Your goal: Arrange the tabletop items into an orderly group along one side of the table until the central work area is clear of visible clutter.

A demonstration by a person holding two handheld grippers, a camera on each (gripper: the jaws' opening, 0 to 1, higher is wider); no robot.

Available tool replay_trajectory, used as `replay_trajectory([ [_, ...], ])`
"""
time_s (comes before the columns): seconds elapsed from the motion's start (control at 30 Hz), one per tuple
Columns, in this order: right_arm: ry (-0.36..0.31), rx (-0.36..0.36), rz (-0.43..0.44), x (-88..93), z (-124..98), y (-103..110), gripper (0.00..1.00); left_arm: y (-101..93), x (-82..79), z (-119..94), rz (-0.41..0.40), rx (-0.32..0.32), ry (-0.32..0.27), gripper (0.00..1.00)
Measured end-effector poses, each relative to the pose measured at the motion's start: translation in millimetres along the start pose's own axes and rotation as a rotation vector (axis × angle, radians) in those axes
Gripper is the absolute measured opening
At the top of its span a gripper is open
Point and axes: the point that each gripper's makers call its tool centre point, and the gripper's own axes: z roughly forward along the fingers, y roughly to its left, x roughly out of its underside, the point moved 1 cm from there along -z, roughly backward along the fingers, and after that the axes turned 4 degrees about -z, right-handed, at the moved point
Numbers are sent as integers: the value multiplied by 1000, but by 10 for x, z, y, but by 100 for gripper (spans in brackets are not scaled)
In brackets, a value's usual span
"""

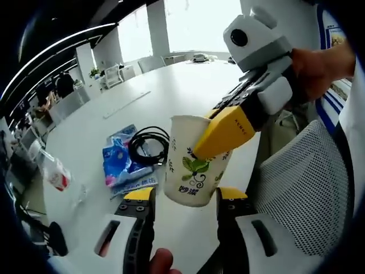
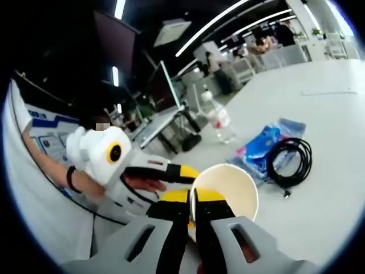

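The broad white oval surface (image 1: pixel 188 85) is carrying most of the clutter near its edge by the person: a black coiled cable (image 1: pixel 149 145) lying partly on a blue plastic packet (image 1: pixel 121 155), and a clear plastic bottle with a red label (image 1: pixel 57 173) lying nearer the rim beyond them. A grey mesh chair (image 1: pixel 308 182) is standing beside that edge.

The white paper cup printed with green leaves (image 1: pixel 197 162) is hanging in the air above the edge, not resting on anything. The right tongs (image 2: pixel 194 212) are pinching its rim — one jaw inside, one outside, closed narrow on the wall. The left tongs (image 1: pixel 185 197) are standing wide apart just below the cup, gripping nothing.

A rim pinch is likely denting thin paper, so I judge the step goes best by keeping the cup upright, lowering it gently beside the packet, and steadying its base with the left tongs before letting go.
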Motion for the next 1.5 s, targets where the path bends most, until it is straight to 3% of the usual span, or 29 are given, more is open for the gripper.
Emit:
replay_trajectory([
  [0.33,1,73,18,73,-159,-182,0,182,128,-87,-156,-55,-23,42],
  [0.9,-18,146,40,134,-363,-348,0,824,379,-460,-443,-265,-123,44],
  [1.2,7,141,19,101,-284,-357,0,852,460,-524,-478,-283,-131,43],
  [1.5,51,101,-33,-48,75,-341,0,739,470,-559,-498,-287,-146,42],
])
